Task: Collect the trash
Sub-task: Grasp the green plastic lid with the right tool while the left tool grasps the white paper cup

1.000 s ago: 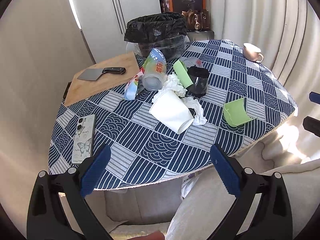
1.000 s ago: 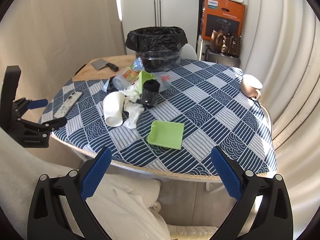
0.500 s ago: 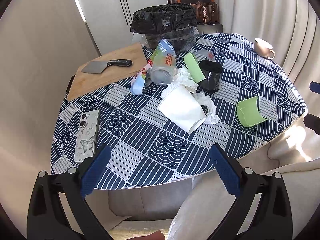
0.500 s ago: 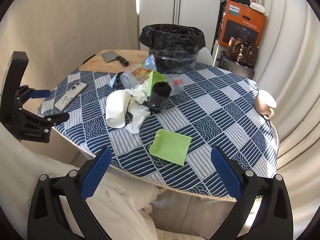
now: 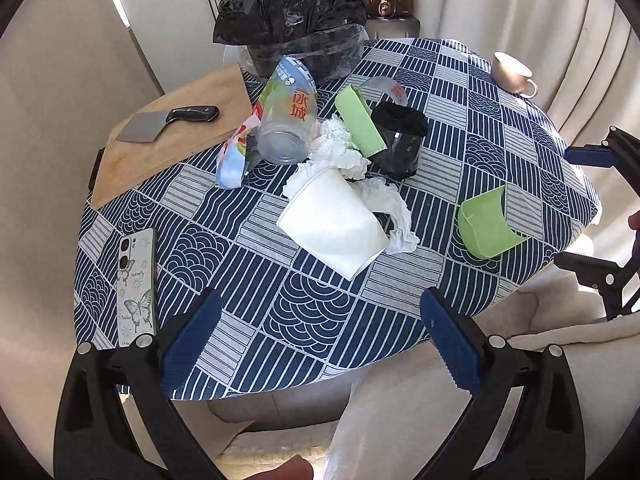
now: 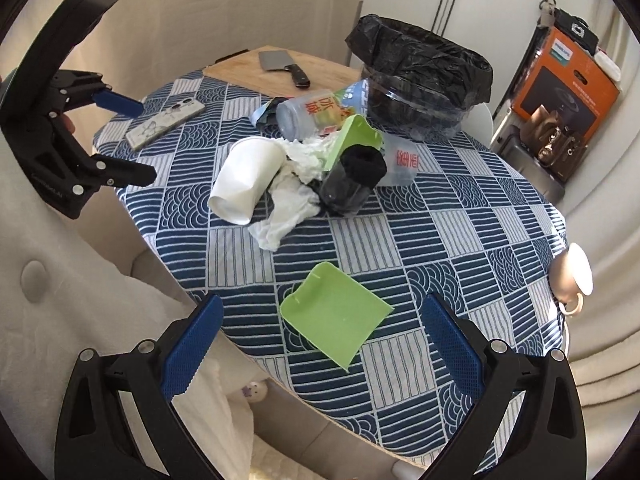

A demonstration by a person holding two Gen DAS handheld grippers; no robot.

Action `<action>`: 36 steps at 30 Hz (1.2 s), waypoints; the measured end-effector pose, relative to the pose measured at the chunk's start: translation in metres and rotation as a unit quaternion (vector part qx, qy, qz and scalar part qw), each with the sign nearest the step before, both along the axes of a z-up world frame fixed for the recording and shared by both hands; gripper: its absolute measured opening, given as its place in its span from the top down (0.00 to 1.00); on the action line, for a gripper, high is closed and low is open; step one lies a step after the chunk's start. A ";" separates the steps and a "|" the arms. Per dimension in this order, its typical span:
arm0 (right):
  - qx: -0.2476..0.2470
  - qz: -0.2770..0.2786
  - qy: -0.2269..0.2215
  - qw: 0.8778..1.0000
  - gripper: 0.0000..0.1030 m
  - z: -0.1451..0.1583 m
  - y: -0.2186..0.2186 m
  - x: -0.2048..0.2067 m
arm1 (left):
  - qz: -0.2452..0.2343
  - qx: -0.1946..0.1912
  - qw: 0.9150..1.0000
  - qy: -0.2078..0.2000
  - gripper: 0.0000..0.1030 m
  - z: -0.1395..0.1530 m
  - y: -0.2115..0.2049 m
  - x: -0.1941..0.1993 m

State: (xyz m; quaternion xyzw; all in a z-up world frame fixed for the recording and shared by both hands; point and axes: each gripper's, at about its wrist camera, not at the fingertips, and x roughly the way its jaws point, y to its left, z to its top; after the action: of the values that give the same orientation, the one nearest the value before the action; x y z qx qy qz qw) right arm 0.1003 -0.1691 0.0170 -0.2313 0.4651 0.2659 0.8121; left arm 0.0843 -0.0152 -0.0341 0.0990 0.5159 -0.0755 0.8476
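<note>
A pile of trash lies mid-table: a tipped white paper cup [image 5: 334, 226] [image 6: 246, 180], crumpled tissues [image 5: 340, 152] [image 6: 288, 204], a clear plastic bottle [image 5: 290, 120] [image 6: 316, 114], a black cup [image 5: 398, 140] [image 6: 354, 180] and a green card [image 5: 358, 120]. A second green paper piece [image 5: 486, 226] [image 6: 334, 316] lies apart near the table edge. A bin with a black bag [image 5: 294, 26] [image 6: 420, 84] stands at the back. My left gripper [image 5: 318, 340] [image 6: 124, 140] is open and empty before the table's edge. My right gripper [image 6: 320, 348] [image 5: 580, 212] is open and empty, just short of the green piece.
A cutting board [image 5: 160, 144] with a cleaver [image 5: 172, 122] sits at the table's back left. A phone [image 5: 136, 268] [image 6: 166, 120] lies near the left edge. A beige cup [image 5: 512, 74] [image 6: 572, 278] sits at the right. An orange box [image 6: 568, 76] and a chair stand behind.
Both grippers have moved closer to the table and lower. The right gripper has swung toward the green piece. Both stay open; nothing on the table has moved.
</note>
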 end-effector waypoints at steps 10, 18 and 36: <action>-0.038 0.100 0.040 0.993 0.08 -0.035 0.011 0.026 | 0.027 -0.036 0.998 0.031 0.06 -0.019 0.001 0.035; -0.071 0.158 0.064 0.983 0.08 -0.066 0.016 0.043 | 0.046 -0.069 0.994 0.067 0.06 -0.042 0.003 0.064; -0.103 0.217 0.126 0.963 0.08 -0.122 0.007 0.073 | 0.084 -0.071 0.979 0.173 0.06 -0.107 -0.001 0.111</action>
State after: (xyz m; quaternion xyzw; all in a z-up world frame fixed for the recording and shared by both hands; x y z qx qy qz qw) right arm 0.1737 -0.1624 -0.1053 -0.3734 0.5273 0.4135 0.6415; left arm 0.1952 -0.0161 -0.1410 -0.0196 0.6548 -0.0566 0.7535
